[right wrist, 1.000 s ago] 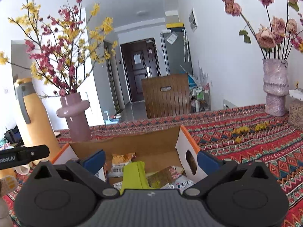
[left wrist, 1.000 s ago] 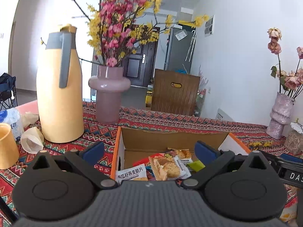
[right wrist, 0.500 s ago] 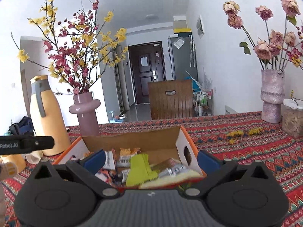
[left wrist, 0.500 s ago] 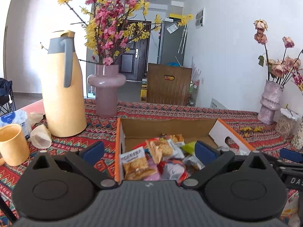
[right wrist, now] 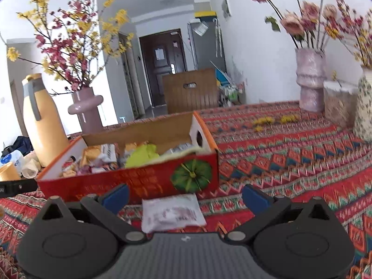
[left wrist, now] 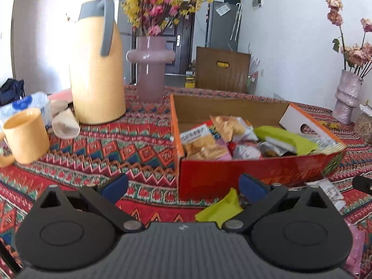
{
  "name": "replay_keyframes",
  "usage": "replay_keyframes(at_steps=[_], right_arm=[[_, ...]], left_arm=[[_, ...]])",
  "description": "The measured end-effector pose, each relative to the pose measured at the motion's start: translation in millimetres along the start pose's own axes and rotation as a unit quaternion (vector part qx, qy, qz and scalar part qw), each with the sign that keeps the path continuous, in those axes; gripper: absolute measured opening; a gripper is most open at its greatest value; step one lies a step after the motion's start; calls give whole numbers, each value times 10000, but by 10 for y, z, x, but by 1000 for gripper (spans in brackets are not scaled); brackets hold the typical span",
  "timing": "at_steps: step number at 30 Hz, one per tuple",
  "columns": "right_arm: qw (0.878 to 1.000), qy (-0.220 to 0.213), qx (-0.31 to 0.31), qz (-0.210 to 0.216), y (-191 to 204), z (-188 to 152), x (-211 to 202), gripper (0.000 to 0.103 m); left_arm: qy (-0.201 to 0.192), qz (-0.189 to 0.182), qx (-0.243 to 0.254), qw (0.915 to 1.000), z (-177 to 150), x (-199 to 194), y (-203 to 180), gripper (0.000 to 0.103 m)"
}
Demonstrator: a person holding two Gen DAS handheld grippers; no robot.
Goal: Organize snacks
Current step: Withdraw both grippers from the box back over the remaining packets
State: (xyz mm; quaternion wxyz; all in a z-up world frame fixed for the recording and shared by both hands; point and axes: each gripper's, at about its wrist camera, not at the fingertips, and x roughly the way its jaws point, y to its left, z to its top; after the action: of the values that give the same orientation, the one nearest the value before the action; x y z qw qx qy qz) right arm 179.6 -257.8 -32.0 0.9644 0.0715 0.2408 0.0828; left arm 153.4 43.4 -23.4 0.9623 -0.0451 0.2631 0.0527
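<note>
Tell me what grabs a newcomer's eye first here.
The red cardboard box heaped with snack packets sits mid-table on the bright patterned tablecloth. A white packet lies on the cloth just in front of it, between the open right gripper's fingers. Behind the box to the left stand a tall yellow jug and a pink vase of blossoms.
</note>
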Motion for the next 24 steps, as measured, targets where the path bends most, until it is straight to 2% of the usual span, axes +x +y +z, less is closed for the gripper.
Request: replay_keyframes(at_steps=[8, 24], right_arm=[[9997, 89, 201, 82, -65, -116, 119, 103], [9996, 237, 146, -42, -33, -152, 204, 103]], left_arm=[[60, -71, -45, 9999, -69, 98, 17, 103], [81, -125, -125, 9998, -79, 103, 42, 103]])
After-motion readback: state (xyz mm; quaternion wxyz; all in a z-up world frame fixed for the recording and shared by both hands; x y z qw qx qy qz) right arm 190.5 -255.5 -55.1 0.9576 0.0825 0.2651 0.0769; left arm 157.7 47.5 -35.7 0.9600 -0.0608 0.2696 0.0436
